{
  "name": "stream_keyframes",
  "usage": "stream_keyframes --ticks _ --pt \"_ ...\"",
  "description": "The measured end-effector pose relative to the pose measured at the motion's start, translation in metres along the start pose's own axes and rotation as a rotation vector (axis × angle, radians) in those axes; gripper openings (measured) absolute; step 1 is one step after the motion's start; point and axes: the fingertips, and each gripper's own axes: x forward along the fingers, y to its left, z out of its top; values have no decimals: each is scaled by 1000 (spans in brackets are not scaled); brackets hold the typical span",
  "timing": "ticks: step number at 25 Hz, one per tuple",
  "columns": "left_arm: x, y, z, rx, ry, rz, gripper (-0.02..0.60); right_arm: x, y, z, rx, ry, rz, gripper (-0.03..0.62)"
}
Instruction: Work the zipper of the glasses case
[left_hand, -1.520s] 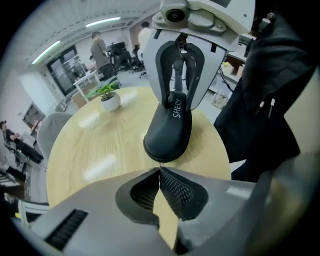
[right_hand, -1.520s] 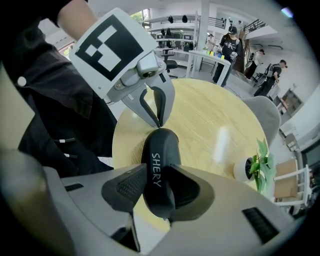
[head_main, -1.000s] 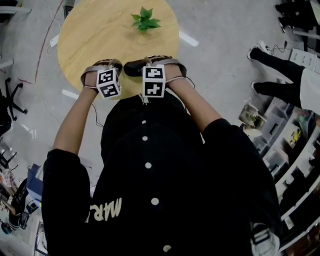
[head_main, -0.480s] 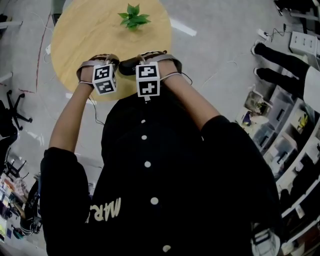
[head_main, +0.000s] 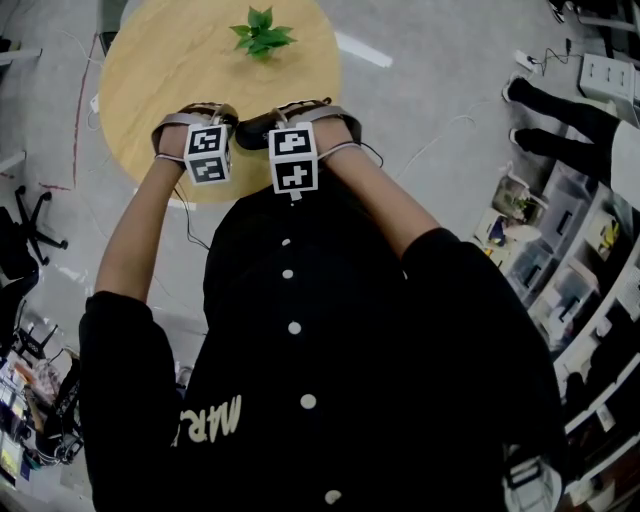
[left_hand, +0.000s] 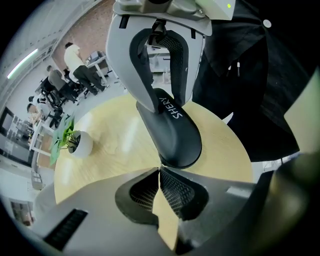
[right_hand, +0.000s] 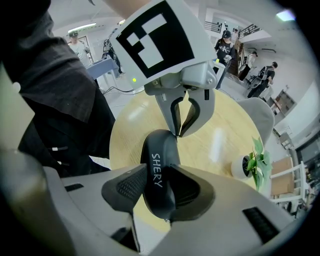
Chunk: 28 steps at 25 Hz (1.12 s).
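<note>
The left tool (left_hand: 160, 170) is closed, its two jaw tips meeting in a point right at the rounded end of the glasses case (left_hand: 172, 136). Whether the zipper pull is caught between the tips is too small to make out. The right tool (right_hand: 160, 192) is partly open and clamped on the case: its ribbed pads (right_hand: 122, 186) press on the two long sides of the black shell, close to the end opposite the left tool. The white word "SHERY" on the lid shows just beyond the pads.

The case runs lengthwise between the two tools, one end in the right tool's grip and the other touched by the left tool's tips. From the head view it lies dark between the two marker cubes (head_main: 293, 158), over the near edge of the round wooden table (head_main: 170, 70). Both tools point steeply down.

Farther across the table, well apart from the case, stands a small potted plant (head_main: 260, 30) in a white pot. A black buttoned shirt (head_main: 300, 380) fills the lower part of the head view, above a grey floor (head_main: 440, 80).
</note>
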Motion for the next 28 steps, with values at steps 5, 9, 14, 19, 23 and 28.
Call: stream_keyframes --ticks 5,9,14,19,23,28 --pt "0 1 2 73 15 34 8 0 0 0 -4 5 5 149" --pt "1 2 2 83 18 34 9 1 -1 0 -6 9 6 149" --pt "-1 2 1 64 10 80 11 -1 0 0 19 -6 -1 149" --pt "-2 -5 -6 -5 3 82 145 -2 0 1 81 -22 -5 149" --pt "-9 -10 -12 -68 1 109 163 -3 -1 1 146 -43 -3 149" --pt "-28 -8 -16 -249 -41 210 163 -23 -9 1 357 -187 -1 126"
